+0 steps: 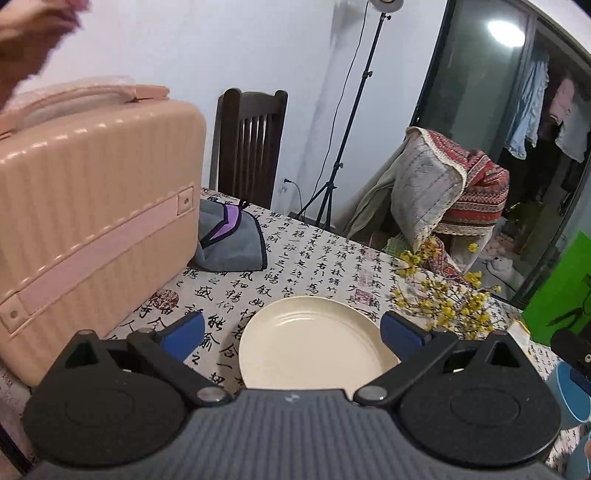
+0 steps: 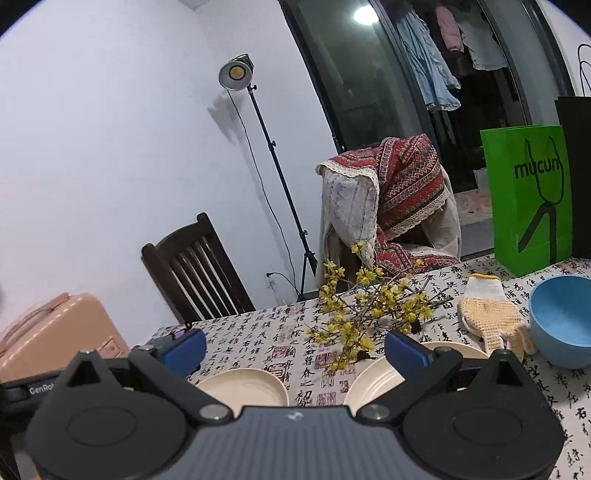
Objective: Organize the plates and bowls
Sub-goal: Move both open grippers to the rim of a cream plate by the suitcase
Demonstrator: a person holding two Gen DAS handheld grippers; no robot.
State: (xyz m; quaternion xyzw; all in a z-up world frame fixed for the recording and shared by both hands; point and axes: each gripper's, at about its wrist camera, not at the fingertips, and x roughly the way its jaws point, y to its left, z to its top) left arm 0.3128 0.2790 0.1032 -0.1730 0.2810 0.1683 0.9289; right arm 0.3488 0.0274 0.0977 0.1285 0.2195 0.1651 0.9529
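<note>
A cream plate (image 1: 314,343) lies on the calligraphy-print tablecloth (image 1: 295,258), right below and between the blue fingers of my left gripper (image 1: 293,332), which is open and holds nothing. In the right wrist view two cream plates lie side by side: one on the left (image 2: 243,387), one on the right (image 2: 373,376) partly hidden by a finger. My right gripper (image 2: 295,347) hangs open and empty above the gap between them. A blue bowl (image 2: 561,317) stands upright at the far right; it also shows at the right edge of the left wrist view, blue bowl (image 1: 569,391).
A pink suitcase (image 1: 92,206) fills the table's left side, with a grey and purple cloth (image 1: 229,240) beside it. A yellow flowering branch (image 2: 369,306) lies behind the plates, a knit glove (image 2: 491,314) next to the bowl, a green paper bag (image 2: 528,195) behind. A hand (image 1: 33,33) shows top left.
</note>
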